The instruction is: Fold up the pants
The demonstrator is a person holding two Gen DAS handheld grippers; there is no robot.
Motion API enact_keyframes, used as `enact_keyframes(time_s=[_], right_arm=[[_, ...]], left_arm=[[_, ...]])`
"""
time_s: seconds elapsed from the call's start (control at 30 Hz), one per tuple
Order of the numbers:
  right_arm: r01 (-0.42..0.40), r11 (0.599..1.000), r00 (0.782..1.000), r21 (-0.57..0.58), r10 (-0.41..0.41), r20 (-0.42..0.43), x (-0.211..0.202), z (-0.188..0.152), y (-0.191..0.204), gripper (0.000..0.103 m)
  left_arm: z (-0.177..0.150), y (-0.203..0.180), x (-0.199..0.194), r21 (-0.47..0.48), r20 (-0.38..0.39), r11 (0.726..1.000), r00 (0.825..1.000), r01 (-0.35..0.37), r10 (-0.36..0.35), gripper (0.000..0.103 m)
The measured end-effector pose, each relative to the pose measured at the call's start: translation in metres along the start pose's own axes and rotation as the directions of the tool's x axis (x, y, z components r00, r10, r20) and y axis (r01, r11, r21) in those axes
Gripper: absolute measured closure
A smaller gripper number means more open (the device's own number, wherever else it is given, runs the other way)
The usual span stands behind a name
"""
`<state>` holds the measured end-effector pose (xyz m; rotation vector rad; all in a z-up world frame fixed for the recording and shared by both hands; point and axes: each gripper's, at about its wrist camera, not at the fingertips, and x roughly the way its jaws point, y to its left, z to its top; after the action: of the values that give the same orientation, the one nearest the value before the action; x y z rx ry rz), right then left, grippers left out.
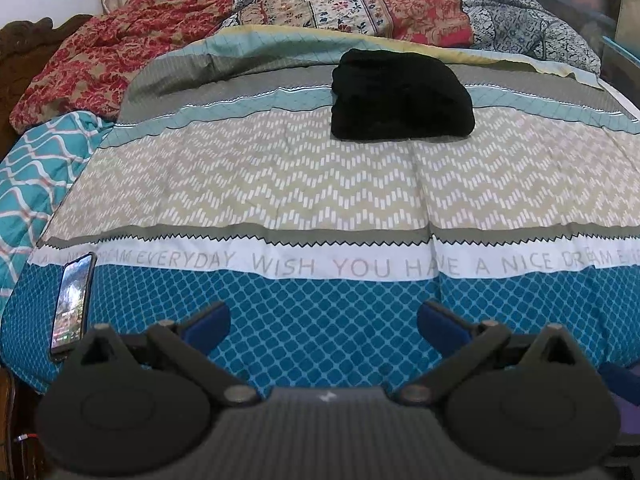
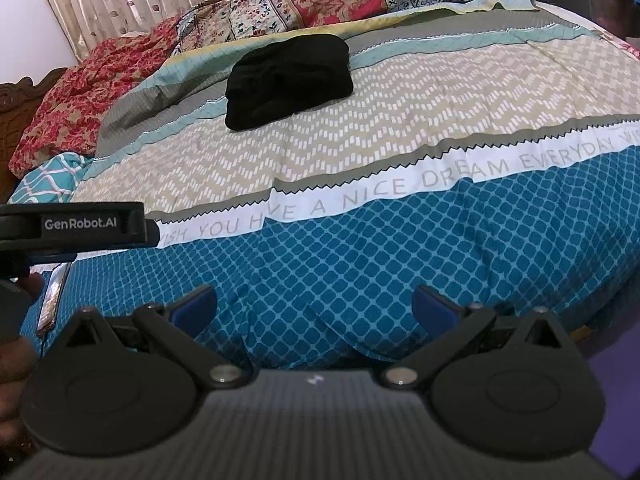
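Black fabric, the pants [image 1: 402, 96], lay as a compact, thick bundle well ahead of both sets of jaws, far up the bed and slightly to the right of the left gripper's line of sight. From the right wrist view the same bundle [image 2: 288, 80] sat ahead and to the left. It rested across the grey and pale teal stripes of the bedspread [image 1: 280, 184], with its near edge on the beige zigzag band. It looked already folded into a squarish stack, so my judgement is that the folding was done or nearly done.

Neither tool touched it. The left gripper [image 1: 323, 322] hung over the blue lattice band at the near edge of the bed, its jaws spread wide apart with nothing between them. The right gripper [image 2: 314, 306] hung likewise, jaws wide apart and empty, with the body of the left tool visible off to its left.

A phone [image 1: 74, 304] lay on the bedspread just left of the left jaws, near the edge. Crumpled red and floral quilts [image 1: 168, 36] were heaped beyond the pants.

The risks, as I judge them: a soft mattress gives under a thick stack, so any further press or regrasp could splay the layers. Pinching only the top layer would peel the fold open. A careless sweep to the left could knock the phone off the bed.
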<state>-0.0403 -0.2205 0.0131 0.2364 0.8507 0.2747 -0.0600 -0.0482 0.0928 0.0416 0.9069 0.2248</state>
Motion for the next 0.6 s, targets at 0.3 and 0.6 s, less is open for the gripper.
enact_keyframes(time_s=[0.3,0.6], right_arm=[[-0.006,1.000,1.000,0.014,0.006,-0.016,0.0019,-0.0009,-0.0027,0.000],[-0.008,1.000,1.000,0.024,0.009,-0.027,0.0025,-0.0022,-0.0031,0.000]], left_arm=[[-0.0016,-0.0032,0.0022,0.013,-0.009,1.000,1.000,0.001,0.000,0.000],[-0.0032,-0.0048,0.0047,0.016,-0.019,1.000,1.000,-0.002,0.002,0.000]])
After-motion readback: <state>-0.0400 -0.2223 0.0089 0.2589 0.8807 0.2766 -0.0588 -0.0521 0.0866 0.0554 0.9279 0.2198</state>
